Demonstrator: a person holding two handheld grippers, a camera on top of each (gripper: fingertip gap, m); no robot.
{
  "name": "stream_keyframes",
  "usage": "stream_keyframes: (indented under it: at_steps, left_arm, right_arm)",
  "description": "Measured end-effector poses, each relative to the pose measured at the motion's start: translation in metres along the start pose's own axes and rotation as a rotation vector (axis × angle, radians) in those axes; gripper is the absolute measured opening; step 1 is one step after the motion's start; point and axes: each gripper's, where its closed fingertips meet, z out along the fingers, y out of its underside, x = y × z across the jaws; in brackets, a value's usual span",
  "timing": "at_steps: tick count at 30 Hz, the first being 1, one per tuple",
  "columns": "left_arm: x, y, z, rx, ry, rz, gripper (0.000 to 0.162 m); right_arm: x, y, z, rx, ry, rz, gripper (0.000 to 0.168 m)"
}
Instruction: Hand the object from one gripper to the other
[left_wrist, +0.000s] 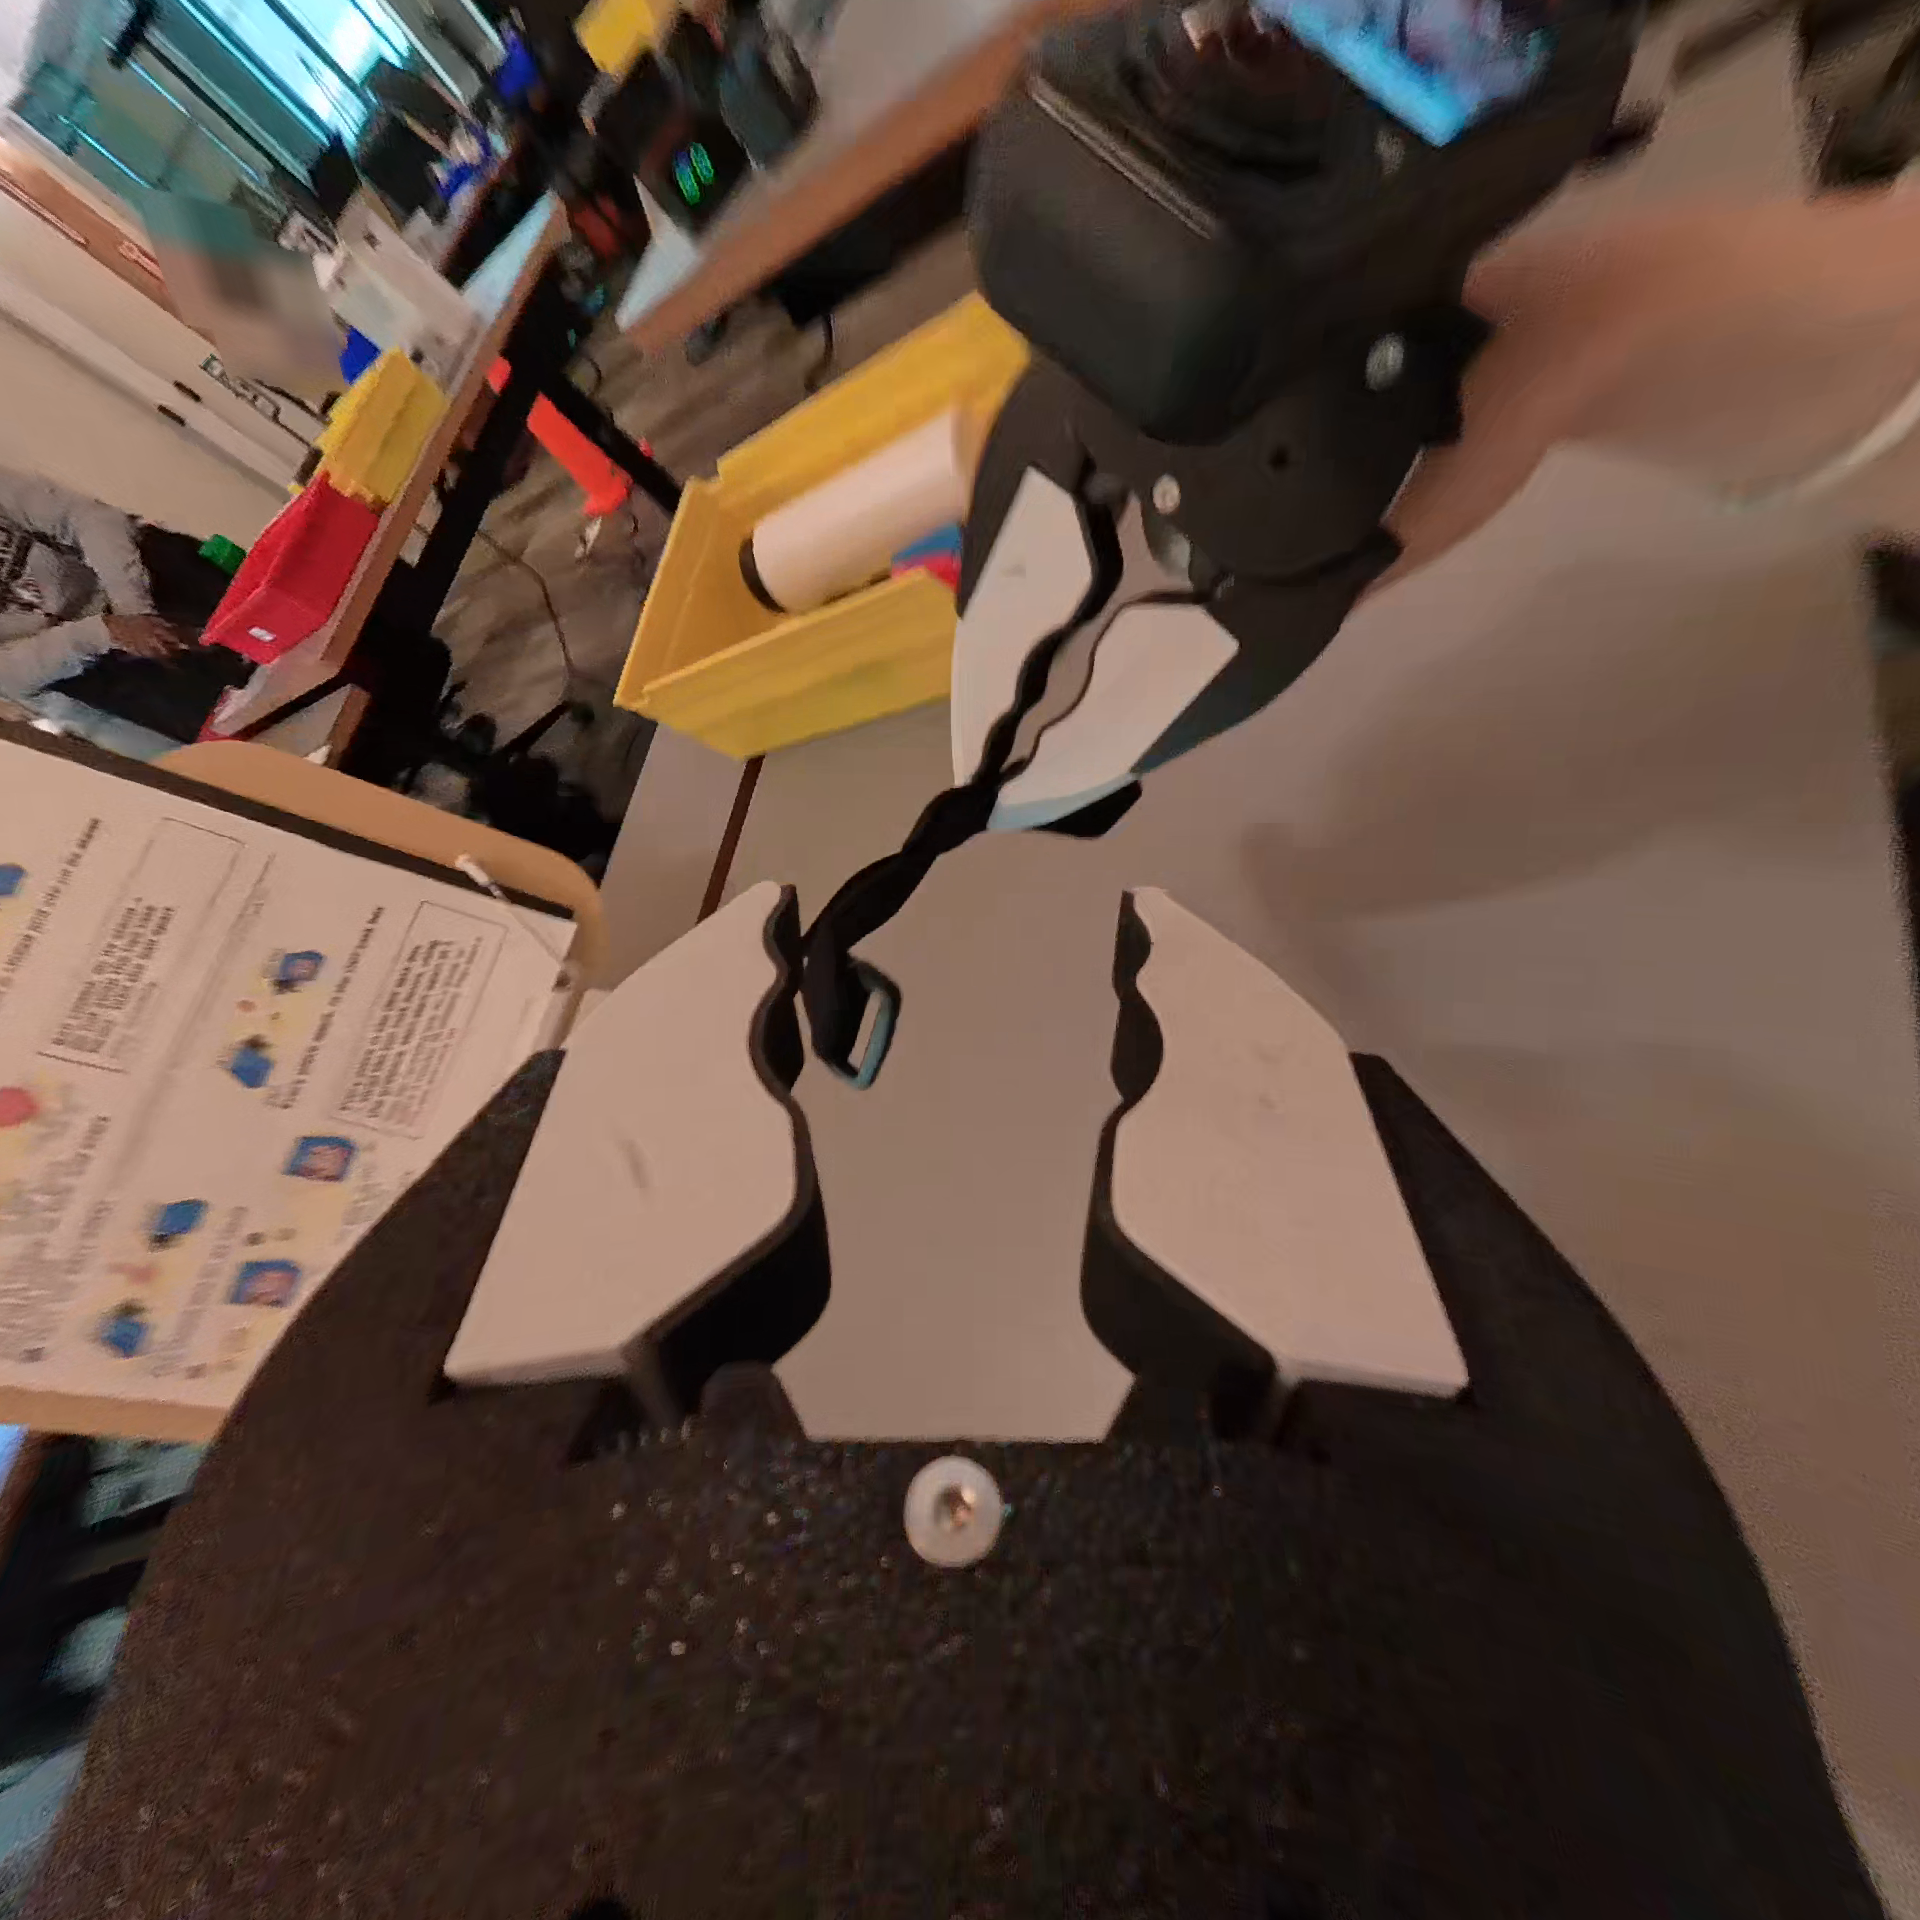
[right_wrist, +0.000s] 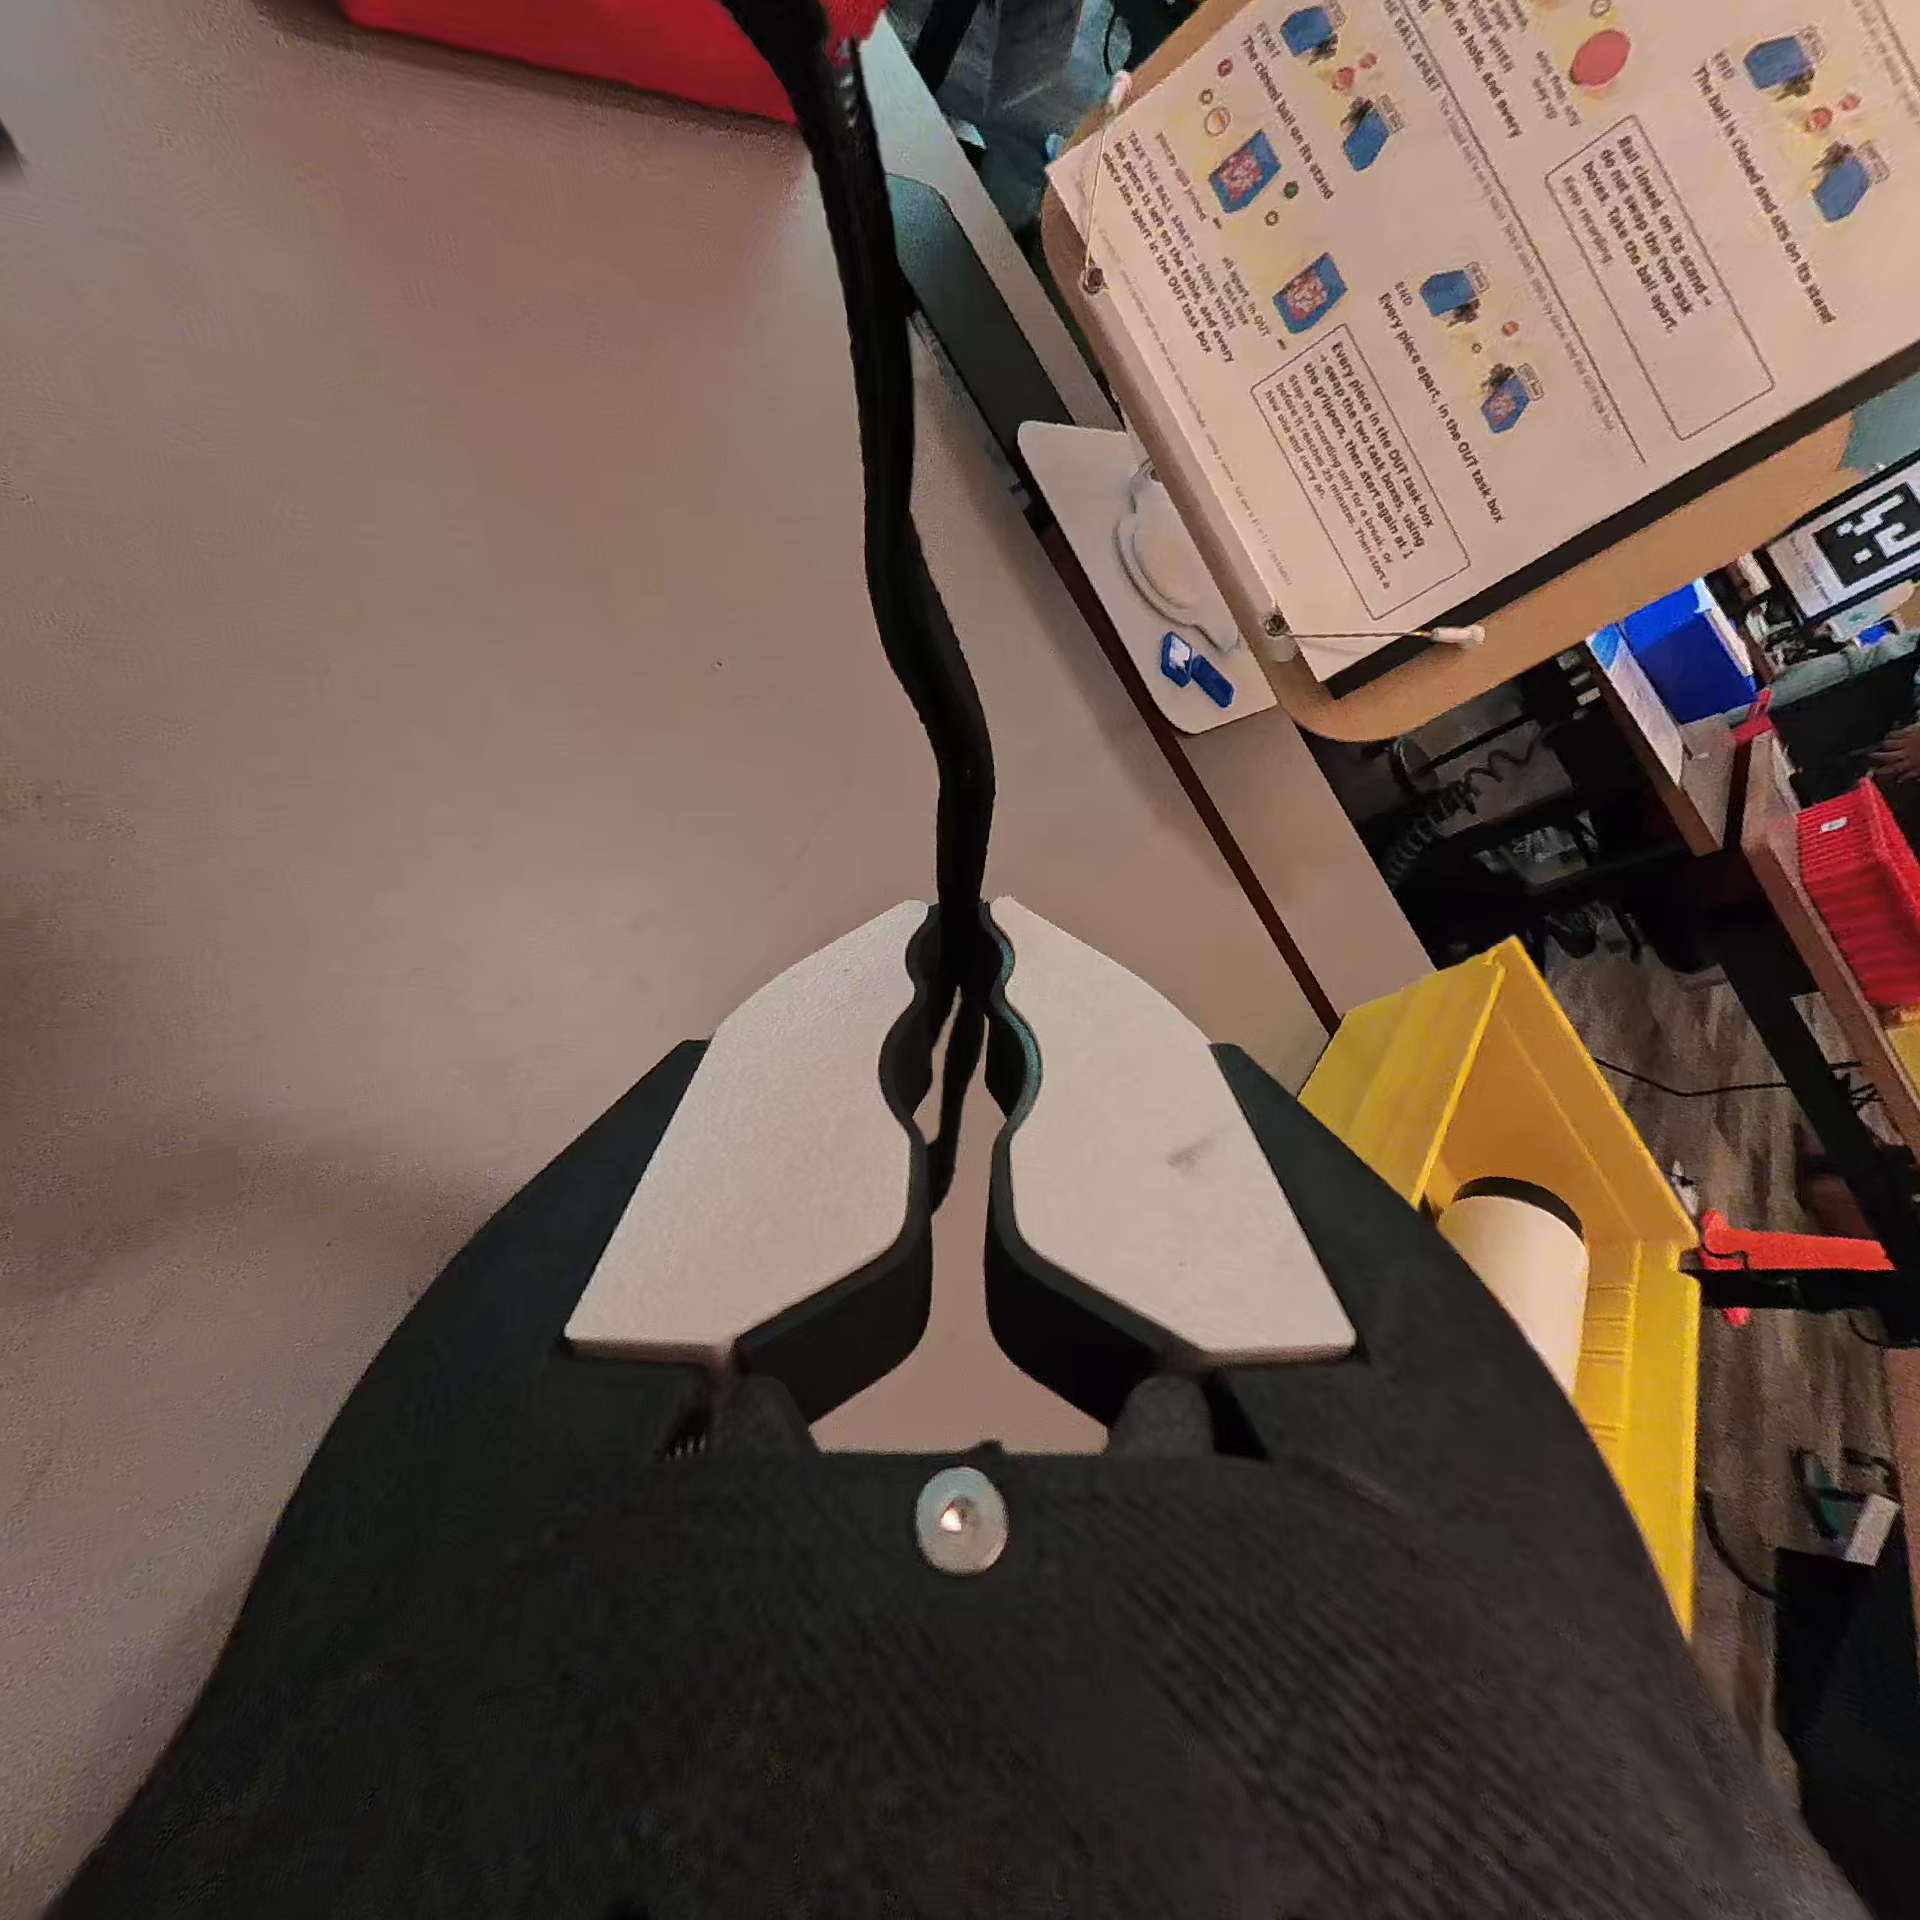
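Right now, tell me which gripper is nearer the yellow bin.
Right. In the left wrist view the right gripper, shut on the black strap, hangs just in front of the yellow bin. The left gripper sits open, farther back over the table.

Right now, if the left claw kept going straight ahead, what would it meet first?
Probably the black strap hanging by its left finger, then the right claw gripping it; depth is unclear.
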Motion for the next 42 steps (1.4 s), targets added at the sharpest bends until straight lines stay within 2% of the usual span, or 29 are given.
stream_keyframes:
  at_steps: [3, 6, 9, 11, 12, 15, 17, 20, 22, 24, 28, 30, 33, 39, 41, 42]
  left_arm:
    - [0.002, 0.015, 0.017, -0.147, -0.021, 0.122, 0.054]
    - [0.005, 0.023, 0.029, -0.194, -0.019, 0.161, 0.043]
    - [0.003, 0.041, 0.039, -0.271, -0.031, 0.184, 0.026]
    - [0.003, 0.053, 0.044, -0.294, -0.017, 0.155, 0.008]
    - [0.002, 0.052, 0.045, -0.263, -0.019, 0.117, 0.003]
    - [-0.007, 0.047, 0.044, -0.145, -0.044, -0.026, 0.003]
    - [-0.02, 0.046, 0.04, -0.057, -0.094, -0.129, 0.003]
    - [-0.048, 0.043, 0.026, 0.134, -0.169, -0.386, 0.003]
    - [-0.065, 0.043, 0.014, 0.271, -0.186, -0.579, 0.003]
    - [-0.074, 0.038, 0.003, 0.426, -0.154, -0.743, 0.003]
    - [-0.063, 0.021, -0.002, 0.643, 0.045, -0.948, 0.003]
    - [-0.051, 0.014, 0.0, 0.704, 0.134, -0.993, 0.003]
    - [-0.032, 0.007, 0.008, 0.742, 0.213, -0.996, 0.003]
    - [-0.002, -0.001, 0.019, 0.746, 0.329, -0.962, 0.003]
    - [0.004, -0.001, 0.024, 0.728, 0.347, -0.967, 0.003]
    - [0.005, -0.001, 0.025, 0.729, 0.348, -0.975, 0.003]
  right_arm:
    - [-0.004, -0.001, 0.001, -0.023, 0.014, -0.057, 0.005]
    - [-0.012, -0.003, 0.001, -0.036, -0.003, -0.108, 0.005]
    - [-0.021, -0.013, -0.002, 0.014, -0.047, -0.092, 0.005]
    - [-0.024, -0.019, -0.005, 0.052, -0.082, -0.054, 0.004]
    - [-0.022, -0.018, -0.006, 0.052, -0.086, -0.036, 0.005]
    - [-0.015, -0.026, -0.012, 0.157, -0.103, 0.048, 0.007]
    - [0.0, -0.03, -0.019, 0.248, -0.081, 0.156, 0.035]
    - [0.035, -0.03, -0.029, 0.4, -0.016, 0.377, 0.062]
    - [0.051, -0.027, -0.033, 0.507, -0.036, 0.566, 0.062]
    - [0.054, -0.026, -0.03, 0.595, -0.126, 0.712, 0.065]
    - [0.041, -0.043, -0.026, 0.746, -0.277, 0.816, 0.057]
    - [0.029, -0.065, -0.033, 0.848, -0.362, 0.832, 0.056]
    - [0.011, -0.088, -0.038, 0.914, -0.467, 0.874, 0.054]
    - [0.01, -0.098, -0.048, 1.008, -0.466, 0.894, 0.027]
    - [0.008, -0.098, -0.049, 1.013, -0.48, 0.857, 0.005]
    - [0.007, -0.098, -0.049, 1.005, -0.482, 0.838, 0.005]
